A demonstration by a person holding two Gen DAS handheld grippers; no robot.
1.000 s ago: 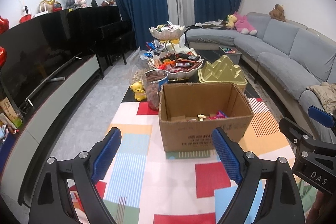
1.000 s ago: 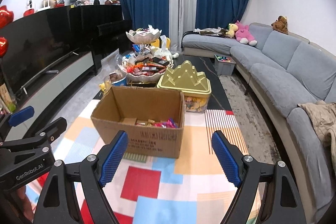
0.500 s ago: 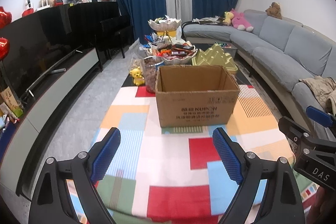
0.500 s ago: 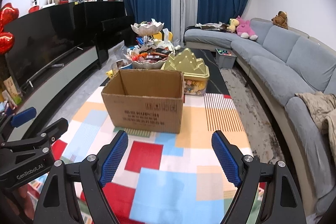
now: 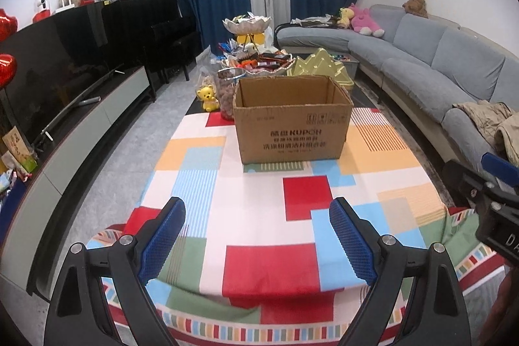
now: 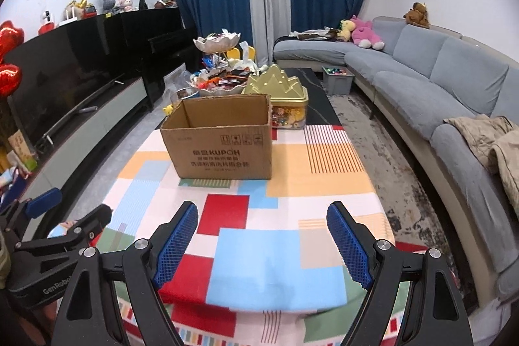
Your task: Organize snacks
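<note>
An open brown cardboard box stands on the table's patchwork cloth; its inside is hidden from this low angle. Behind it a two-tier white dish is heaped with wrapped snacks, and a gold tin sits to its right. My left gripper hovers open over the cloth's near end, well short of the box, nothing between its blue pads. My right gripper is likewise open and empty beside it.
A jar of brown snacks and a yellow bear toy stand left of the box. A TV and low cabinet line the left side; a grey sofa curves along the right. The table's near edge lies under both grippers.
Both grippers have drawn back from the box toward the table's near end and sunk a little; the box looks smaller and its contents have dropped out of sight. Neither has taken anything.
</note>
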